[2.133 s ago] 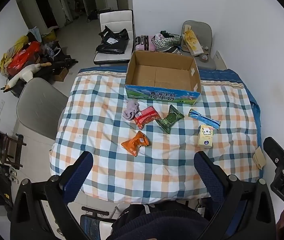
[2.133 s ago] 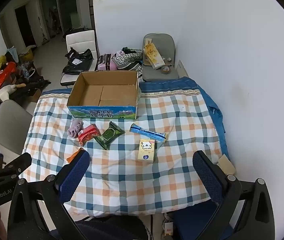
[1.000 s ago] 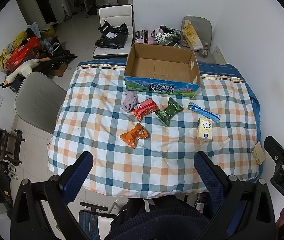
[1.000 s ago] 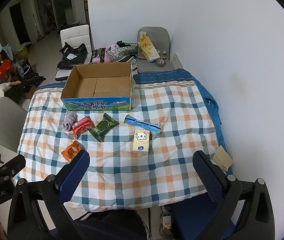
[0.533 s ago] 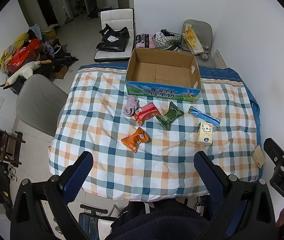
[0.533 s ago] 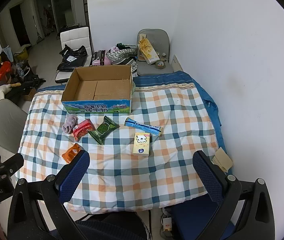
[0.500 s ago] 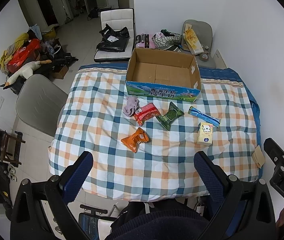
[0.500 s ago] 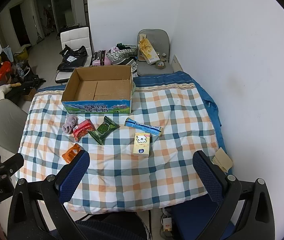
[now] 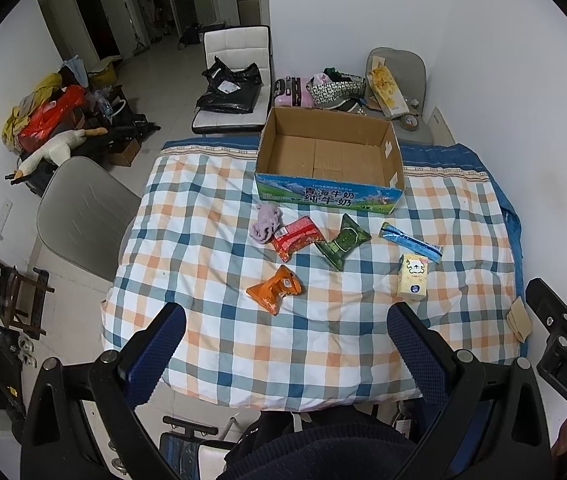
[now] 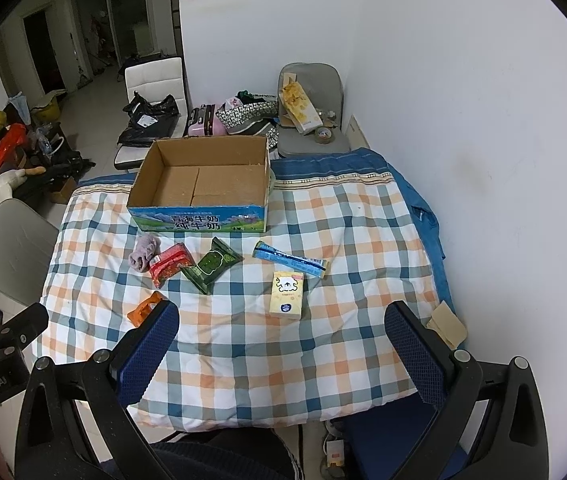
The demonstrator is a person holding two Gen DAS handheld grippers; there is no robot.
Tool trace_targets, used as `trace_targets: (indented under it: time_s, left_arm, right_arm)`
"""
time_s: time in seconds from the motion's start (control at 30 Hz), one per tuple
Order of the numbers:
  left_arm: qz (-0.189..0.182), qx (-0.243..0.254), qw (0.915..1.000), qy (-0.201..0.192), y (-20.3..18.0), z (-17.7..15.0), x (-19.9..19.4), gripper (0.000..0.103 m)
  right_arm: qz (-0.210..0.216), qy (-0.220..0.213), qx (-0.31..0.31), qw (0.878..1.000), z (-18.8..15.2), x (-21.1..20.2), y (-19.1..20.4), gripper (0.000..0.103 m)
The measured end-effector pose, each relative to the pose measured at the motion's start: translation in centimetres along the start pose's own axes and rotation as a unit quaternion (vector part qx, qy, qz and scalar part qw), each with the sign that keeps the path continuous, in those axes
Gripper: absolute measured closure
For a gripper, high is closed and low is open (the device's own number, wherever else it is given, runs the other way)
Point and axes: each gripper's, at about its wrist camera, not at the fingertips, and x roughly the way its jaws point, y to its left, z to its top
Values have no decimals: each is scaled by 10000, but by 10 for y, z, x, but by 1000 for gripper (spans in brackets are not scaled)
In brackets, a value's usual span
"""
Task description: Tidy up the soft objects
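Room: white walls, a tiled floor, chairs piled with bags behind the counter.
Counter: a checked cloth point(image 9: 211, 216) in orange, blue and white covers it; a blue cloth shows along the far and right edges.
Cardboard box point(image 9: 329, 168): open and empty, standing at the far middle of the counter, blue printed front facing the cameras.
Purple sock point(image 9: 265, 223): crumpled, just in front of the box's left corner, touching the red packet.
Red packet point(image 9: 297, 237): lies flat beside the sock, near the green packet.
Green packet point(image 9: 343, 241): flat, tilted, between the red packet and the blue stick pack.
Blue stick pack point(image 9: 410, 241): long and thin, slanted, to the right of the green packet.
Yellow tissue pack point(image 9: 413, 276): just in front of the blue stick pack.
Orange packet point(image 9: 274, 289): alone, nearer the front edge, apart from the row; in the right wrist view the left finger hides part of it.
Left tongs point(image 9: 285, 354): spread wide, empty, held above the near edge of the counter.
Right tongs point(image 10: 281, 350): spread wide, empty, likewise above the near edge.
Person: dark clothing shows at the bottom of both views.
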Motion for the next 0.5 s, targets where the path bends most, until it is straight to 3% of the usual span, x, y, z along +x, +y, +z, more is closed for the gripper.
trace_targets:
  time_s: [0.13, 0.5]
  left_arm:
    - [13, 3, 10000, -68, 1, 1, -2, 0]
    - [17, 0, 10000, -94, -1, -4, -3, 0]
  right_arm:
    - [-7, -44, -12, 10000, 18, -5, 13, 0]
    - [-5, -144, -34, 9999, 7, -9, 14, 0]
